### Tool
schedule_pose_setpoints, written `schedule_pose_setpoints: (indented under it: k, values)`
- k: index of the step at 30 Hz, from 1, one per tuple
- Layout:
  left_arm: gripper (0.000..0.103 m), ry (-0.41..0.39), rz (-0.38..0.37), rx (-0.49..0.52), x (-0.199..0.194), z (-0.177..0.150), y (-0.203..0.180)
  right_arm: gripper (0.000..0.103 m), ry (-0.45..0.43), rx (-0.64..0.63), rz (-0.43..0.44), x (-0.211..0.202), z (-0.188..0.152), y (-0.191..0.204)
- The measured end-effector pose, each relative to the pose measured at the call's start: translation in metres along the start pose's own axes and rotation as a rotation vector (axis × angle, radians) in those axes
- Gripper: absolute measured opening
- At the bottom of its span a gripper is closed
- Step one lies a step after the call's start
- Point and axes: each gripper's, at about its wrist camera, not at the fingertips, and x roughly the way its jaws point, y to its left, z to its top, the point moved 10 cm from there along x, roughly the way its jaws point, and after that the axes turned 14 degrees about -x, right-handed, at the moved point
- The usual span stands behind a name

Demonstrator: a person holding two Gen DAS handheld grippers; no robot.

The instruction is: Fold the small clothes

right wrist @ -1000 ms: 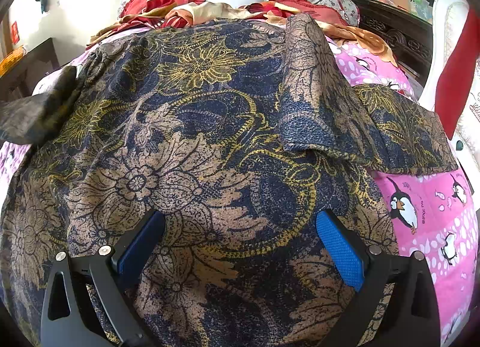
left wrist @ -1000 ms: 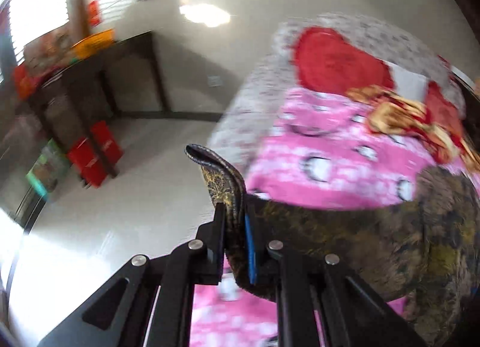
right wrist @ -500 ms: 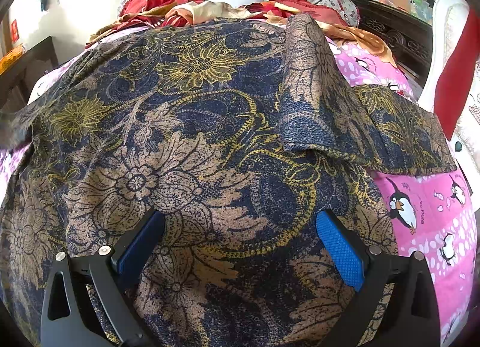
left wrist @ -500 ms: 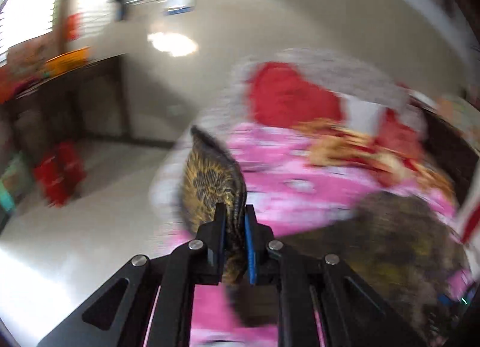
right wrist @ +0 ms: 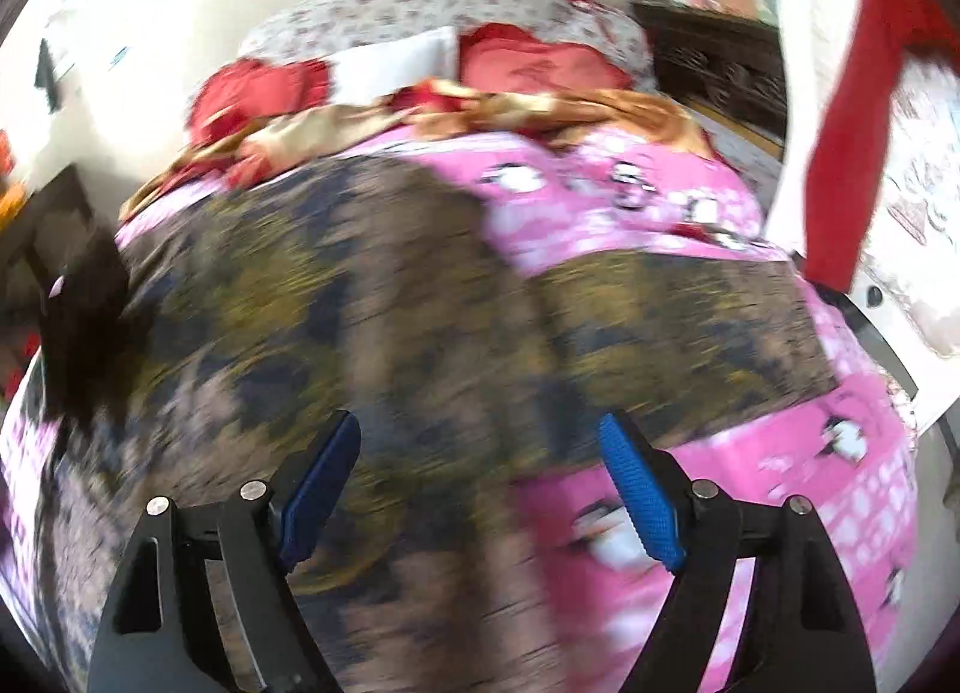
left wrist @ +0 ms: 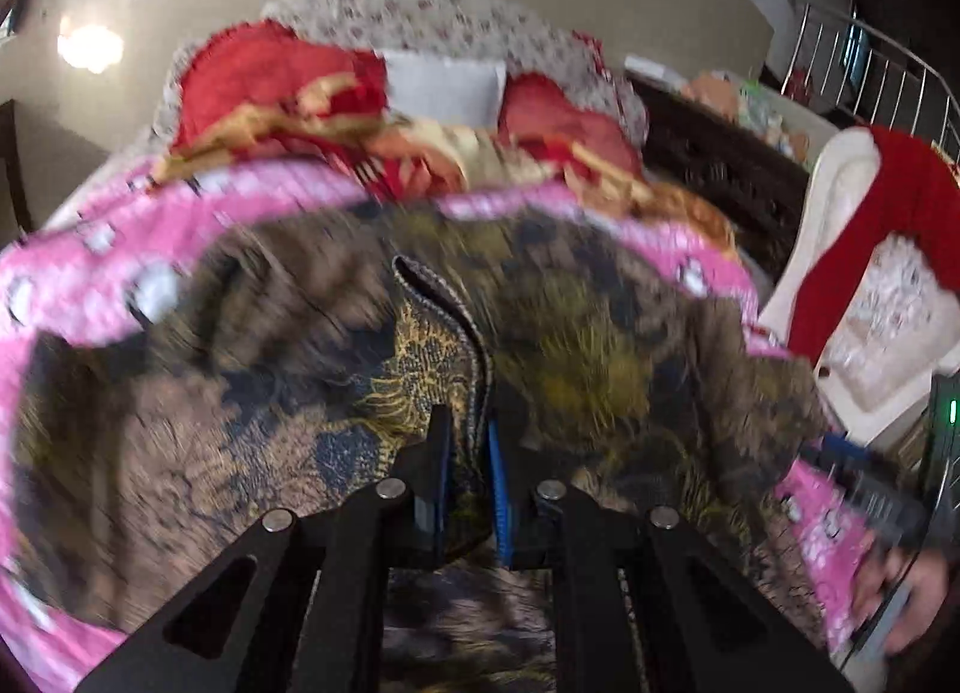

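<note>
From your left wrist view, your left gripper (left wrist: pixel 468 453) is pinched narrow on a fold of the dark batik garment (left wrist: pixel 336 381) — the hemmed edge stands up between the blue pads. The rest of that garment lies spread, blurred, over the pink penguin-print blanket (left wrist: pixel 90 285) on the bed. Behind it sit crumpled red and gold cloth (left wrist: pixel 372 135), a white pillow (left wrist: pixel 444 87) and a floral pillow (left wrist: pixel 420 15) against a pale wall. To the right stand a dark carved bed frame (left wrist: pixel 720 177), a white chair draped in red (left wrist: pixel 852 249) and a metal railing (left wrist: pixel 888 63); a hand (left wrist: pixel 900 597) shows at the lower right edge. From your right wrist view, your right gripper (right wrist: pixel 480 489) has its jaws wide apart and closing, hovering above the garment (right wrist: pixel 336 321) with nothing pinched between the pads. The cloth is smeared with motion, covering the left and middle of the blanket (right wrist: pixel 630 201), whose pink shows to the right. The same pillows, chair and wall lie beyond.
</note>
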Motion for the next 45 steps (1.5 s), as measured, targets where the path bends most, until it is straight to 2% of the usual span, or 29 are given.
schedule_pose_setpoints:
  k: [3,5,8,11,14,18,21,24,26,27,28,29,31,34,36,37,41,43,45]
  values:
    - [0.012,0.035,0.037,-0.017,0.026,-0.029,0.009,0.085,0.061,0.088,0.029,0.018,-0.014,-0.051]
    - [0.012,0.054,0.040,-0.044,0.042,-0.045,0.020,0.085,0.064,0.096,-0.020,0.018,-0.020,-0.091]
    - [0.012,0.033,0.012,-0.074,0.042,-0.045,0.024,0.085,0.044,0.082,-0.094,0.013,-0.023,-0.153]
    - [0.013,0.030,0.040,-0.052,0.044,-0.047,0.022,0.085,0.088,0.107,-0.091,0.026,-0.030,-0.200]
    - [0.013,0.027,0.061,-0.036,0.044,-0.047,0.020,0.085,0.115,0.069,-0.007,0.046,-0.028,-0.209]
    - [0.013,0.036,0.051,-0.052,0.046,-0.047,0.023,0.085,0.167,0.045,-0.027,0.078,-0.028,-0.220]
    - [0.014,0.038,0.051,-0.052,0.045,-0.047,0.025,0.083,0.139,0.036,0.002,0.087,-0.026,-0.220]
    - [0.014,0.037,0.061,-0.043,0.046,-0.046,0.025,0.063,0.157,0.008,0.027,0.084,-0.027,-0.220]
    - [0.014,0.037,0.064,-0.039,0.047,-0.046,0.025,0.030,0.144,-0.005,0.033,0.072,-0.026,-0.226]
    - [0.014,0.037,0.064,-0.038,0.046,-0.046,0.025,0.022,0.133,-0.003,0.053,0.066,-0.024,-0.229]
    - [0.014,0.037,0.066,-0.036,0.047,-0.046,0.025,0.005,0.117,-0.011,0.062,0.057,-0.022,-0.231]
    - [0.014,0.036,0.067,-0.036,0.047,-0.046,0.025,0.004,0.110,-0.025,0.066,0.051,-0.021,-0.231]
    - [0.014,0.035,0.071,-0.030,0.047,-0.046,0.025,0.004,0.097,-0.048,0.084,0.042,-0.018,-0.226]
    - [0.014,0.034,0.073,-0.027,0.047,-0.046,0.025,0.005,0.089,-0.041,0.046,0.039,-0.014,-0.230]
    - [0.014,0.034,0.072,-0.026,0.047,-0.046,0.025,0.019,0.090,0.000,0.058,0.045,-0.010,-0.232]
    - [0.014,0.034,0.072,-0.027,0.047,-0.046,0.025,0.029,0.085,0.016,0.066,0.049,-0.007,-0.232]
    - [0.014,0.036,0.070,-0.029,0.047,-0.046,0.025,0.031,0.095,-0.013,0.084,0.066,0.000,-0.226]
    - [0.014,0.036,0.069,-0.030,0.048,-0.046,0.025,0.031,0.128,-0.034,0.116,0.077,-0.003,-0.221]
    - [0.014,0.036,0.070,-0.030,0.048,-0.046,0.025,0.033,0.126,-0.051,0.144,0.080,-0.004,-0.217]
